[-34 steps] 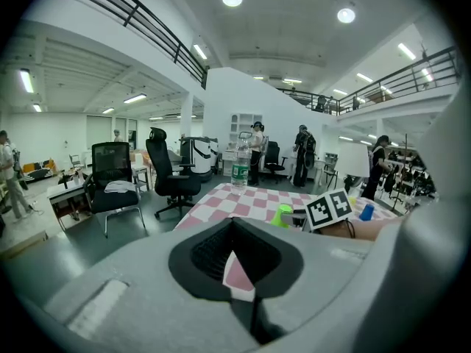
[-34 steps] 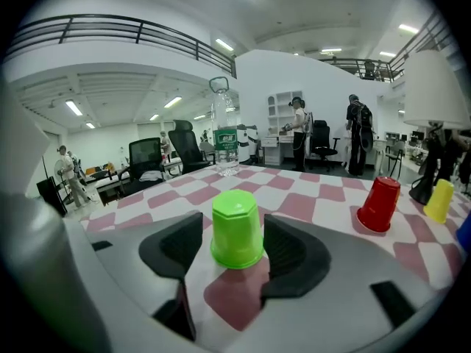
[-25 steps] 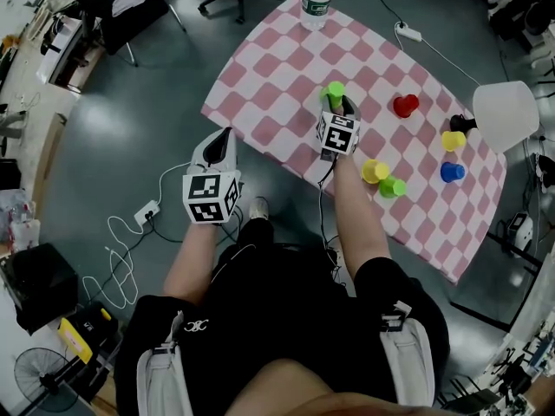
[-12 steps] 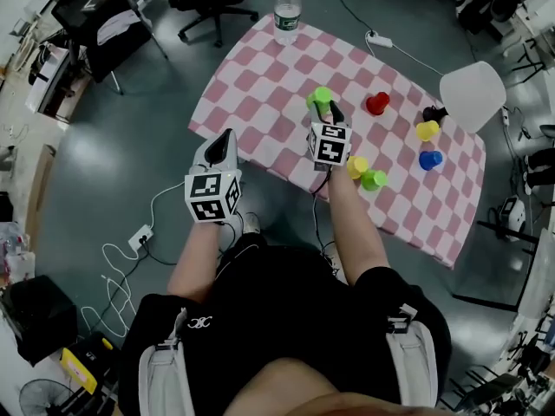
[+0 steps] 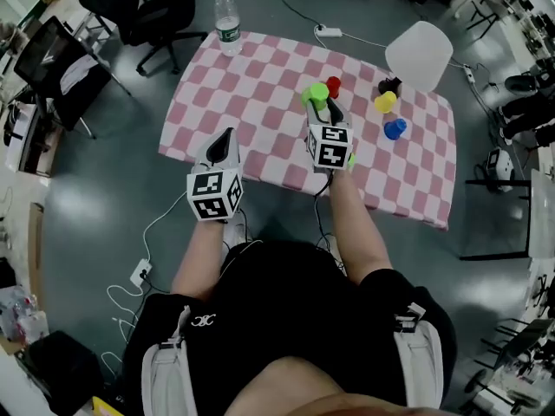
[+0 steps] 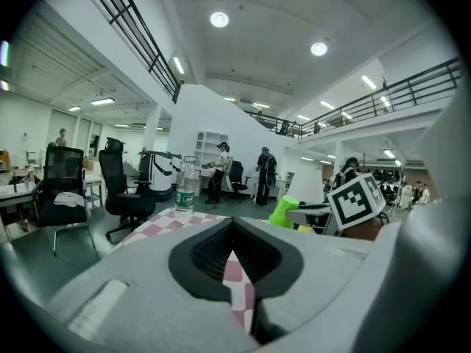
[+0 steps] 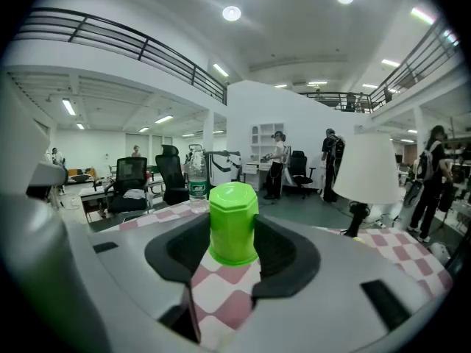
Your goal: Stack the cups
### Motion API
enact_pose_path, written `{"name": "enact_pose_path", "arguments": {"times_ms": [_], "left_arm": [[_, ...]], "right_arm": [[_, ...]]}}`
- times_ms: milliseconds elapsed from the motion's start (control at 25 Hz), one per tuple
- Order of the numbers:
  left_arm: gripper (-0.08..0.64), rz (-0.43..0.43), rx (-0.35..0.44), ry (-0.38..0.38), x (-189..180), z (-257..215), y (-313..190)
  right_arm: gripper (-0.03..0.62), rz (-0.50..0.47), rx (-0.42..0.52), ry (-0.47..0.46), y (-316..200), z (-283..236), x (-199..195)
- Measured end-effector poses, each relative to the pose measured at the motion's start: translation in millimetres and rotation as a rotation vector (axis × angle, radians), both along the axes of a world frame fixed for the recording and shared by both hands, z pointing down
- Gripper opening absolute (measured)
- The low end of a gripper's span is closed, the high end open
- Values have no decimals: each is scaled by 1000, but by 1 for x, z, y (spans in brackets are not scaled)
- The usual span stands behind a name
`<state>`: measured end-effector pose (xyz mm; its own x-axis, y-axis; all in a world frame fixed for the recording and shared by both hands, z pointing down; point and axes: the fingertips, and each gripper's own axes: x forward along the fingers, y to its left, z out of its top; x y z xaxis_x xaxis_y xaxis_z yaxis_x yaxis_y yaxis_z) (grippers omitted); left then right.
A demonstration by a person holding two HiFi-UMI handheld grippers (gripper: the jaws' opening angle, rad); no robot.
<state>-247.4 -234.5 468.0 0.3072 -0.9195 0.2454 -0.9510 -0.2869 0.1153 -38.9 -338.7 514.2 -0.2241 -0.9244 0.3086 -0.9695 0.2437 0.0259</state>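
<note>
My right gripper [image 5: 322,108] is shut on a light green cup [image 5: 314,96], held upside down above the pink checked tablecloth [image 5: 260,102]. In the right gripper view this green cup [image 7: 233,223] sits bottom-up between the dark pads [image 7: 176,252]. A red cup [image 5: 332,87] stands just behind it. Farther right are a yellow cup [image 5: 385,102] and a blue cup [image 5: 395,129]. A bit of another green cup [image 5: 350,157] shows beside the right gripper's marker cube. My left gripper [image 5: 226,135] hangs over the table's near edge, shut and empty [image 6: 233,223].
A water bottle [image 5: 226,11] stands at the table's far left corner. A white lamp shade [image 5: 419,55] on a black base [image 5: 388,85] is at the far right. Office chairs [image 5: 160,11] and floor cables [image 5: 152,258] surround the table.
The right gripper has risen with the green cup, which now hangs clear of the cloth. The left gripper has moved forward to the table's near edge. The head view has swung.
</note>
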Motion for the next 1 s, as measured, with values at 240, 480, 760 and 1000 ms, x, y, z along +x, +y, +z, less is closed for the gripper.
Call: {"name": "enact_pose_path", "arguments": {"times_ms": [240,480,760,1000], "left_arm": [[15,116,13,11,57,-8,-7],[15,221,24,19,114,-13,-13],[15,314,21,11,172,-13,-5],[15,337,13,-10,190,-9,3]], "right_arm": [[189,119,33,6,26,-21,71],[189,232,29,8,58,-22,140],[189,339,-17,-3,93,1,207],[187,377,-90,-62,113,50,229]]}}
